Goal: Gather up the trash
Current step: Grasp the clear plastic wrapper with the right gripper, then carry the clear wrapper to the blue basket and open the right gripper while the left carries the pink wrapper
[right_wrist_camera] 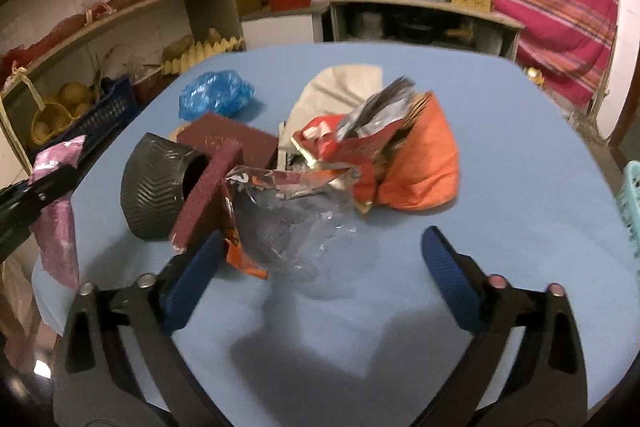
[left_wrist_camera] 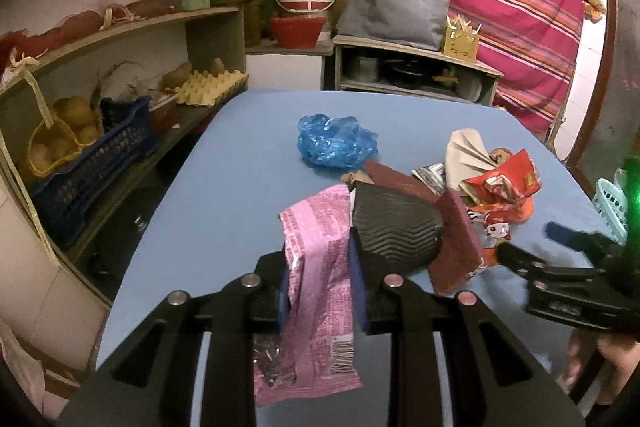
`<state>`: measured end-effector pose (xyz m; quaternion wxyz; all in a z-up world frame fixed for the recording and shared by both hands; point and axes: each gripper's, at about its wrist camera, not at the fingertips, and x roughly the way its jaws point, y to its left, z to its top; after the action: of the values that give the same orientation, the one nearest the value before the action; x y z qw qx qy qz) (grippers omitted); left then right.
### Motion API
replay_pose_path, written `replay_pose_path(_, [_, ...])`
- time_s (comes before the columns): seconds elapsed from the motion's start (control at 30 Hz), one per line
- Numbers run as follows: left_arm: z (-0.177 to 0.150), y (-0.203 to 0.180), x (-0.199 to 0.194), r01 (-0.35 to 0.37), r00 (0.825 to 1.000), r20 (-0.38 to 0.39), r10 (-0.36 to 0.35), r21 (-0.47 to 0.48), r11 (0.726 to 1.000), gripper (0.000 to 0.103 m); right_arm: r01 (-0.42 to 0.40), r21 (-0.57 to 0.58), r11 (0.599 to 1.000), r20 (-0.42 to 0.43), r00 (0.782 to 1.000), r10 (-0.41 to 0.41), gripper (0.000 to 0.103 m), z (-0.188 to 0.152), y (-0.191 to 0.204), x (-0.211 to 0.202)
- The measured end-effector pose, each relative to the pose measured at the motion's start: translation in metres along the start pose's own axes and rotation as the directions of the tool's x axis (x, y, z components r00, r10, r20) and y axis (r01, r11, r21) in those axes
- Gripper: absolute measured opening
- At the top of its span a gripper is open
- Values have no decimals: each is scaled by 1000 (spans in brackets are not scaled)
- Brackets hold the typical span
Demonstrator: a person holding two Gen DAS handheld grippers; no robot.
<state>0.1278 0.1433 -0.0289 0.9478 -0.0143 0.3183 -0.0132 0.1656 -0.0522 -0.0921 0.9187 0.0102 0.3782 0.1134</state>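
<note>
My left gripper (left_wrist_camera: 320, 267) is shut on a pink snack wrapper (left_wrist_camera: 316, 267), held above the blue table (left_wrist_camera: 208, 211); it also shows in the right wrist view (right_wrist_camera: 56, 215). My right gripper (right_wrist_camera: 320, 247) is open and empty, just in front of a clear and orange wrapper (right_wrist_camera: 288, 219). Behind it lies a pile: a red snack bag (right_wrist_camera: 344, 143), an orange cloth (right_wrist_camera: 424, 163), a maroon scouring pad (right_wrist_camera: 208, 191) leaning on a dark ribbed cup (right_wrist_camera: 156, 187) on its side, and a beige paper (right_wrist_camera: 340, 87). A crumpled blue plastic bag (right_wrist_camera: 216, 95) lies further back left.
Shelves on the left hold a dark blue crate (left_wrist_camera: 92, 167), potatoes and an egg tray (left_wrist_camera: 212, 87). A turquoise basket (right_wrist_camera: 632, 195) stands at the table's right edge. A low cabinet (left_wrist_camera: 416, 71) and striped curtain are behind the table.
</note>
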Motion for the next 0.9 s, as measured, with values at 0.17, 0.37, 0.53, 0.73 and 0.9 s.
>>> replay_pose_path(0.17, [0, -2, 4, -6, 1000, -7, 6, 6, 1000, 25, -74, -19, 997, -7, 997, 74, 41, 8, 8, 8])
replay_pose_path(0.37, [2, 0, 3, -7, 1000, -5, 7, -9, 1000, 25, -87, -108, 990, 20, 996, 90, 6, 6, 14, -12])
replay_pose_path(0.53, [3, -1, -5, -6, 1000, 15, 6, -14, 1000, 25, -88, -146, 985, 78, 992, 101, 4, 4, 1, -46])
replay_pose_path(0.73, [10, -10, -20, 4, 999, 43, -3, -20, 1000, 25, -149, -102, 984, 124, 979, 162, 4, 9, -35, -81])
replay_pose_path(0.9, [24, -35, -36, 13, 996, 88, -13, 4, 1000, 25, -141, -88, 986, 157, 976, 153, 4, 20, -55, -103])
